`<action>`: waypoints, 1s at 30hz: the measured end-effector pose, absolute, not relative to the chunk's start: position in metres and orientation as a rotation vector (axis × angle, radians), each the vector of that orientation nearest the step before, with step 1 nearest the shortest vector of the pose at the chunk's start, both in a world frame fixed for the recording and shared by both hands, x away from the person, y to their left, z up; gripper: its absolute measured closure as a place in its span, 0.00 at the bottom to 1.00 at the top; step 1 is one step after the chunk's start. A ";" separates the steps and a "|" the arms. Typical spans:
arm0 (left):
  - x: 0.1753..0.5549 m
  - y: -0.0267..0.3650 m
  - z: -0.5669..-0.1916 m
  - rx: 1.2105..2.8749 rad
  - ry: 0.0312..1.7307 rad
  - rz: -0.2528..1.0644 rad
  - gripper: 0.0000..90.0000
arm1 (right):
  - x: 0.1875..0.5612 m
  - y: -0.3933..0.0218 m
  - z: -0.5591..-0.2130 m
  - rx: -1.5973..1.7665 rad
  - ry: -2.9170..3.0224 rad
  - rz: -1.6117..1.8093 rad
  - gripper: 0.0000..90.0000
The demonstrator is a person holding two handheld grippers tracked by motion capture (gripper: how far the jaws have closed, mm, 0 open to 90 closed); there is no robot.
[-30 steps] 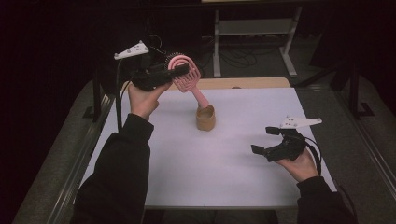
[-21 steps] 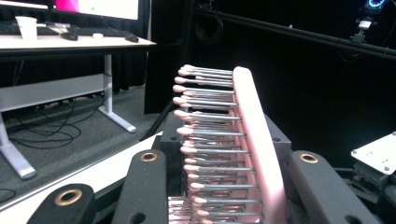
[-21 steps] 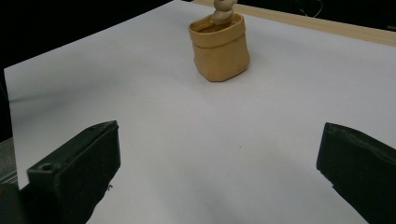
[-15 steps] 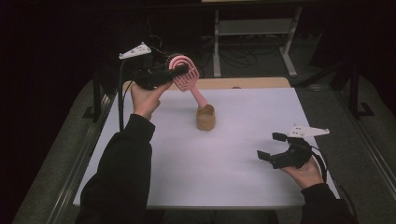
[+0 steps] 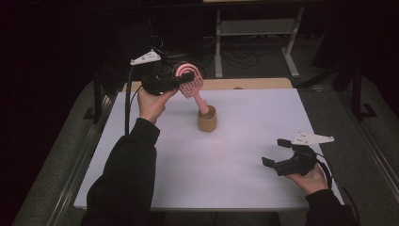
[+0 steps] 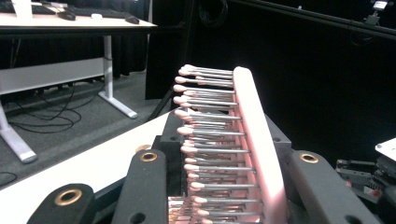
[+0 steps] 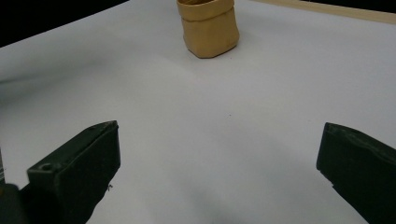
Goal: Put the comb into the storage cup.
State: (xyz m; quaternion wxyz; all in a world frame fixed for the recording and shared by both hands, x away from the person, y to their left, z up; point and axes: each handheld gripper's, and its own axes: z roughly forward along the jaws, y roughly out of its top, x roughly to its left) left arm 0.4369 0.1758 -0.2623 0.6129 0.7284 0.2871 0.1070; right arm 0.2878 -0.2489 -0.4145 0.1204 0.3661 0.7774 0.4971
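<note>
Nearest the person, at about four o'clock on the white table point(image 5: 235, 179), the right gripper point(image 5: 276, 153) rests low with its jaws spread wide and nothing between them — it looks parked out of the way, aimed toward the tan cup point(image 7: 208, 25) at its twelve o'clock. That cup point(image 5: 207, 119) stands upright near the table's middle, and the handle end of the pink hairbrush point(image 5: 194, 89) is dipped into its mouth. Farther off, at about eleven o'clock, the left gripper point(image 5: 186, 78) is clenched on the brush's head; its own view shows the bristles point(image 6: 210, 140) lying between the jaws. Holding the head and leaving the handle free seems chosen so the handle can go down into the cup — the brush leans, not yet let go.
</note>
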 end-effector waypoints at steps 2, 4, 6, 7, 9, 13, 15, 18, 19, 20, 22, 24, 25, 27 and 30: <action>0.438 0.175 -0.265 1.686 0.658 0.239 0.70 | 0.287 -0.249 -0.415 1.072 2.273 1.451 0.00; 0.439 0.174 -0.268 1.693 0.657 0.238 0.70 | 0.287 -0.249 -0.417 1.073 2.280 1.445 0.00; 0.440 0.174 -0.270 1.694 0.662 0.237 0.70 | 0.287 -0.249 -0.418 1.074 2.282 1.440 0.00; 0.441 0.174 -0.271 1.692 0.665 0.236 0.70 | 0.287 -0.249 -0.418 1.077 2.279 1.441 0.00; 0.442 0.173 -0.274 1.692 0.670 0.230 0.70 | 0.287 -0.250 -0.417 1.078 2.273 1.448 0.00; 0.443 0.172 -0.279 1.702 0.678 0.233 0.70 | 0.287 -0.251 -0.418 1.078 2.272 1.448 0.00; 0.443 0.172 -0.281 1.703 0.684 0.231 0.70 | 0.287 -0.251 -0.418 1.079 2.275 1.448 0.00; 0.444 0.172 -0.283 1.704 0.687 0.227 0.70 | 0.286 -0.251 -0.418 1.082 2.271 1.448 0.00; 0.445 0.171 -0.284 1.702 0.689 0.225 0.70 | 0.286 -0.251 -0.418 1.083 2.270 1.448 0.00; 0.445 0.171 -0.285 1.704 0.689 0.223 0.70 | 0.286 -0.251 -0.418 1.085 2.269 1.449 0.00; 0.445 0.170 -0.286 1.702 0.690 0.220 0.70 | 0.287 -0.251 -0.419 1.088 2.271 1.452 0.00; 0.446 0.169 -0.288 1.703 0.690 0.218 0.70 | 0.287 -0.251 -0.419 1.089 2.274 1.450 0.00; 0.446 0.169 -0.288 1.704 0.691 0.215 0.70 | 0.287 -0.251 -0.419 1.089 2.277 1.449 0.00; 0.446 0.167 -0.290 1.708 0.690 0.214 0.70 | 0.287 -0.251 -0.420 1.090 2.281 1.446 0.00; 0.448 0.165 -0.293 1.717 0.692 0.212 0.70 | 0.287 -0.250 -0.420 1.089 2.284 1.444 0.00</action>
